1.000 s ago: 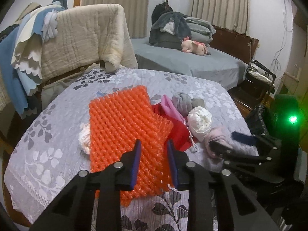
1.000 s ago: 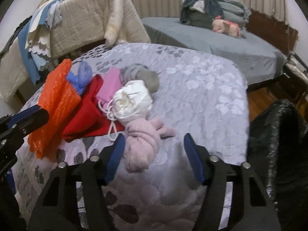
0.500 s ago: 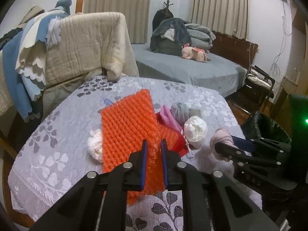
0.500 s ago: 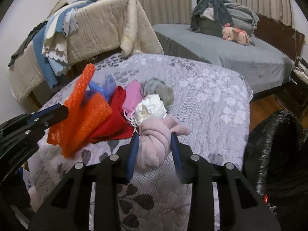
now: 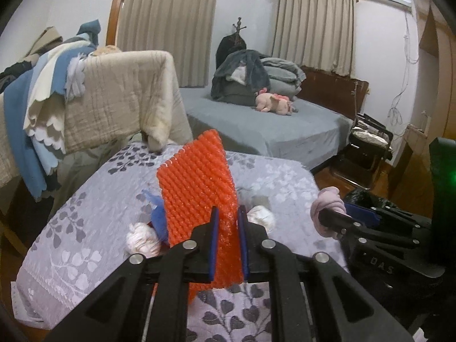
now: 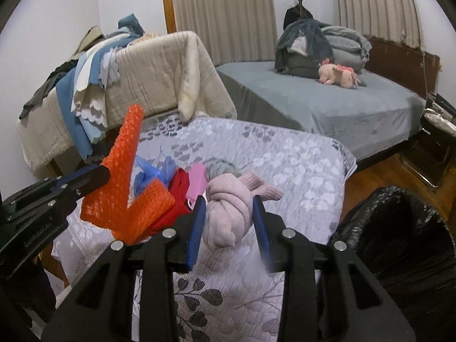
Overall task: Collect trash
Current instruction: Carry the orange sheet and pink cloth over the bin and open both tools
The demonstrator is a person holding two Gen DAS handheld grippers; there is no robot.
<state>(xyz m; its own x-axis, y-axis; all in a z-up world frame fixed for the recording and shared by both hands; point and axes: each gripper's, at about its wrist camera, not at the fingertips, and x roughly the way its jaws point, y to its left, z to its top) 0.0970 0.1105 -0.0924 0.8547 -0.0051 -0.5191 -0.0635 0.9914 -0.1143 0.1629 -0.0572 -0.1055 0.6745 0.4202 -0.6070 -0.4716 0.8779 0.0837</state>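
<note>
Grey bed (image 6: 327,105) w/ curtains (image 5: 313,31) behind (drawn), wood floor (image 6: 379,173)

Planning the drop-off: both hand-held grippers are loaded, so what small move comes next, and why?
Probably swing the right hand-held gripper toward the black trash bag: it is shut on the pink knotted cloth, held off the table, and the bag sits open just to its right.

table (image 6: 299,156): floral cloth | on it: red cloth (image 6: 178,196), white wad (image 5: 142,238)
</note>
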